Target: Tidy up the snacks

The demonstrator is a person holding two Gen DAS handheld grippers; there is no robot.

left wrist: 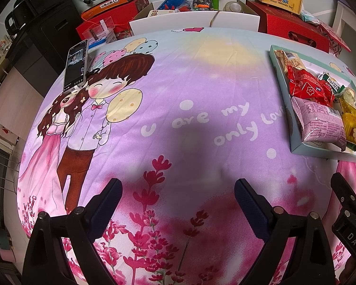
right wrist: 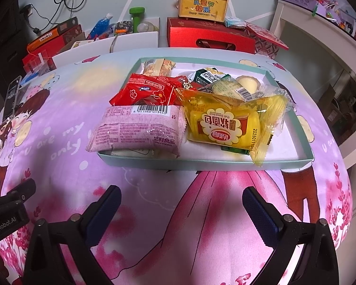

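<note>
Snacks fill a shallow tray that, in the left wrist view, lies ahead and well to the right of the left gripper. Its fingers are spread over bare cloth, holding nothing, probably waiting. A phone stands propped far ahead to the left.

In the right wrist view the tray sits straight ahead of the right gripper, whose fingers are also spread and empty, likely lined up to reach in. Nearest the fingers lie a pink packet and a yellow packet, with a red packet behind, all loosely heaped and overlapping.
</note>
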